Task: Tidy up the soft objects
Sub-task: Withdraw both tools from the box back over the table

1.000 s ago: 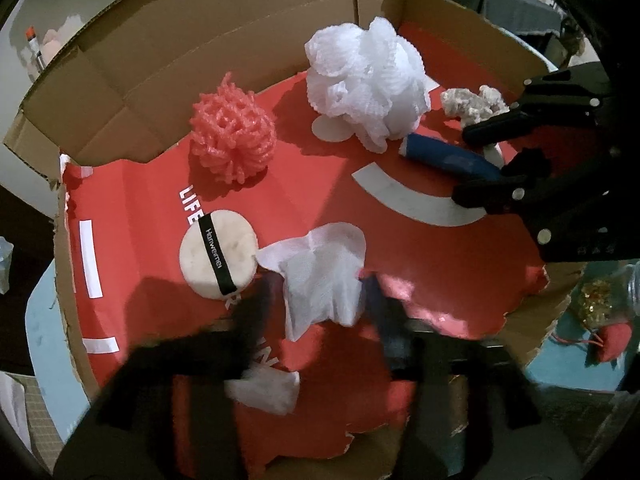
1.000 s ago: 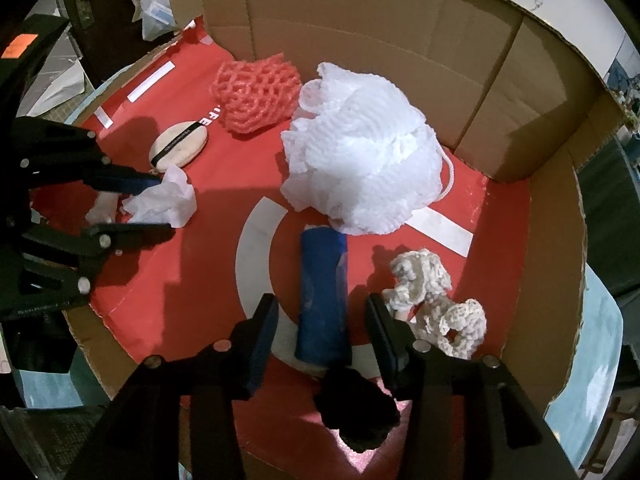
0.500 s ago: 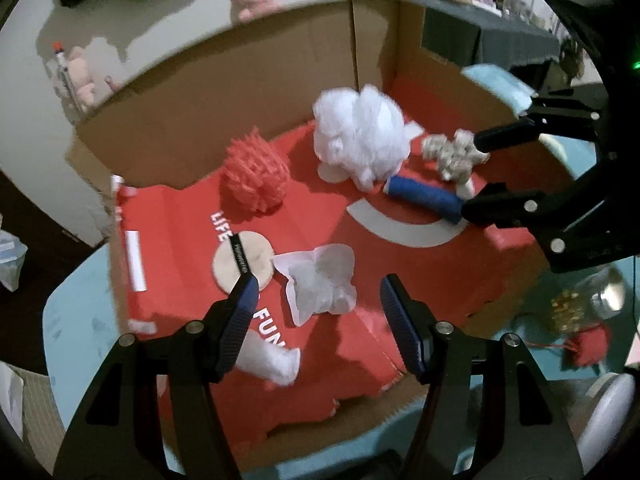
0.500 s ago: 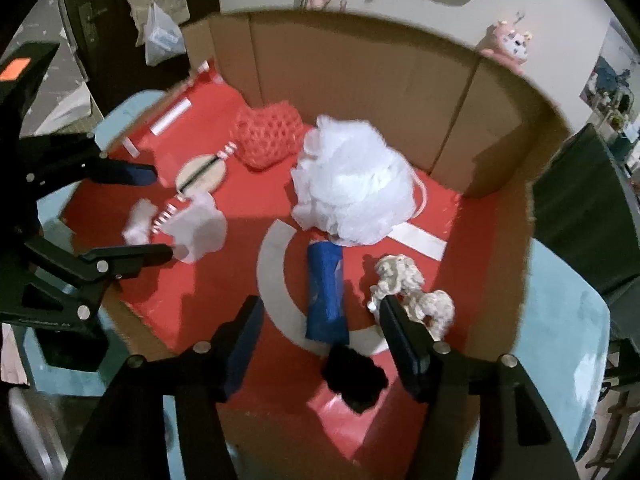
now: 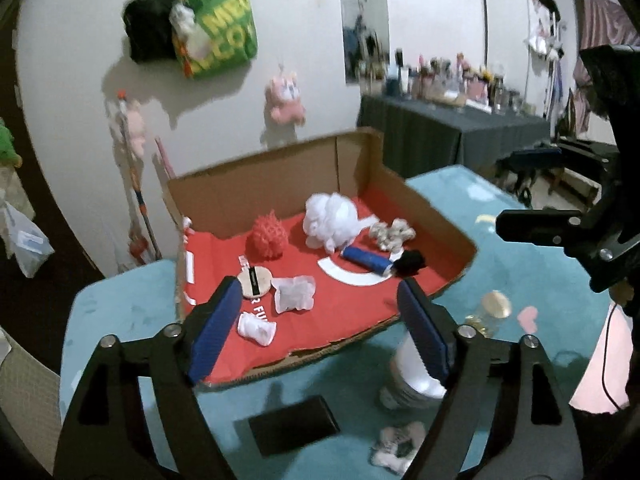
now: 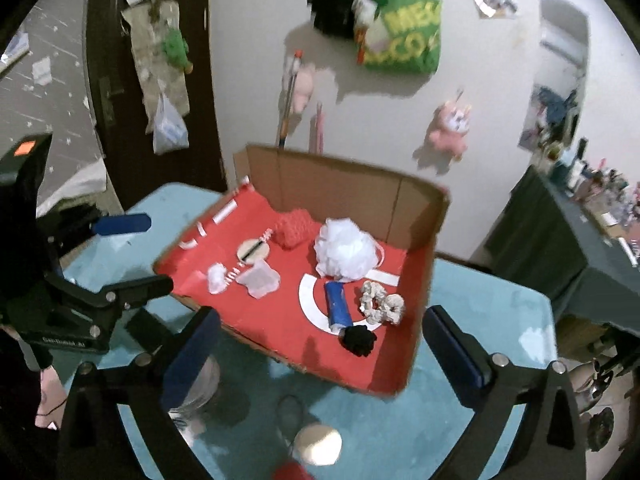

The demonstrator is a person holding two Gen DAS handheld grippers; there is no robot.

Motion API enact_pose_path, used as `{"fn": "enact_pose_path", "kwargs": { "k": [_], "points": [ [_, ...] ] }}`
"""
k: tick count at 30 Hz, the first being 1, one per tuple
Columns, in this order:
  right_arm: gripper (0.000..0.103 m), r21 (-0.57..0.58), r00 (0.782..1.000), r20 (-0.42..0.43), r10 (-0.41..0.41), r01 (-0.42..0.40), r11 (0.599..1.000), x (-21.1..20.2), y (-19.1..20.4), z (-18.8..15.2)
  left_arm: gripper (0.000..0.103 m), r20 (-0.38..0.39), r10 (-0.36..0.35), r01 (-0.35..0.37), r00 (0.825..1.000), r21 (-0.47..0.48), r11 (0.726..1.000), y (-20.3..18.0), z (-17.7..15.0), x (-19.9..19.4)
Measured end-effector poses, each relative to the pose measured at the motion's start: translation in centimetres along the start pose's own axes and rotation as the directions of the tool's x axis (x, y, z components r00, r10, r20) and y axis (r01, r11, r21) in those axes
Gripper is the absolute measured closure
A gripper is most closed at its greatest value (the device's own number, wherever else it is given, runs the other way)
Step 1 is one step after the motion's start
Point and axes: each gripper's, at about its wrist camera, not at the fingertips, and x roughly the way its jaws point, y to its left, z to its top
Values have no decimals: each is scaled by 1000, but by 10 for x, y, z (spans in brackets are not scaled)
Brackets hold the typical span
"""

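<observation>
Both claws, left gripper [image 5: 320, 328] and right gripper [image 6: 320, 356], are held spread and empty, above the table, short of the box [image 6: 348, 184]. 8 soft items lie inside; the puff [image 6: 346, 254] sits at 12 o'clock. Sorting seems finished, or a fresh reach is needed.

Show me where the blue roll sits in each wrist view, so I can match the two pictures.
Left wrist: the blue roll lies right of centre on the box's red floor, slanting down-right, with the black scrunchie at its right end.
Right wrist: the blue roll lies just right of centre, nearly upright, with the black scrunchie at its lower end.
Shared landmark: the white pouf, just beyond the roll in both.
</observation>
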Motion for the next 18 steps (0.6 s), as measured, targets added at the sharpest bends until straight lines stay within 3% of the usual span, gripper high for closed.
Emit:
{"fn": "enact_pose_path", "kwargs": {
  "k": [4,10,18],
  "points": [
    [0,24,996,91,-25,23,999,-43,16,-20,13,119,36,-33,992,-28,999,-13,-18,-44],
    [0,69,963,232,-137,124,990,-95,43,-66,6,268,107,-86,958,-86,993,-38,-58,-97],
    [0,98,907,346,-241,220,971,-122,79,-124,5,290,159,-117,944,-154,981,-59,-102,-115]
  ]
}}
